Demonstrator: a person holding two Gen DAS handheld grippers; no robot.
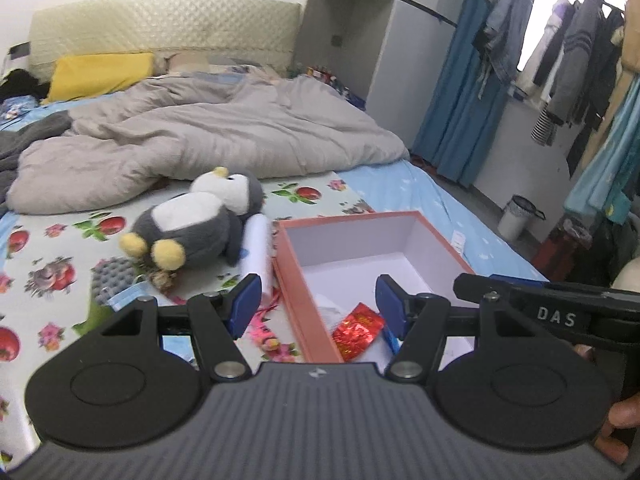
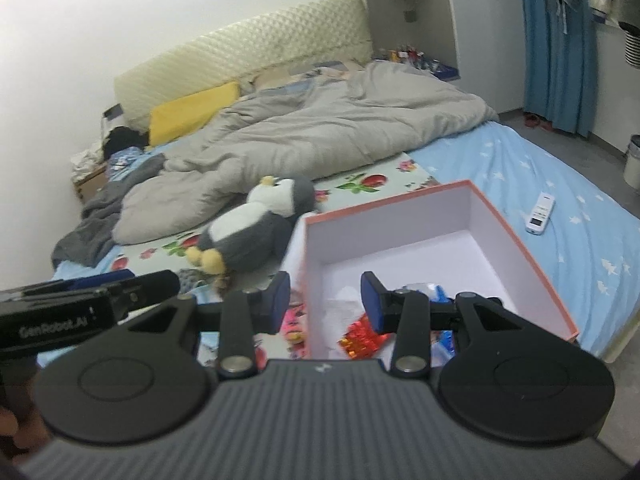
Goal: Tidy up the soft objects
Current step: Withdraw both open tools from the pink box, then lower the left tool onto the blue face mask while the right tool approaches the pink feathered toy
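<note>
ahead of the left gripper (image 1: 314,306), beyond its left finger, a grey-and-white plush penguin with yellow feet (image 1: 196,224) lies on its back on the fruit-printed bed sheet (image 1: 48,280), touching the white rolled cloth (image 1: 256,248) beside it. directly ahead and to the right of that gripper sits an open salmon-pink cardboard box with a white interior (image 1: 292,280); a crinkled red foil packet (image 1: 358,330) already lies in its near end. the left gripper's jaws stand apart with nothing between them. the right gripper (image 2: 326,304) is also parted, more narrowly, and holds nothing; it hangs over the box's near corner, with the penguin ahead and to its left. judgement: the box is set close beside the loose items so each transfer is short, and both grippers appear empty and raised in readiness for a pick. the penguin seems the likely next item; being bulky, it may call for a wide grip on the body. the grey crumpled duvet (image 1: 224,136) lies well beyond.
</note>
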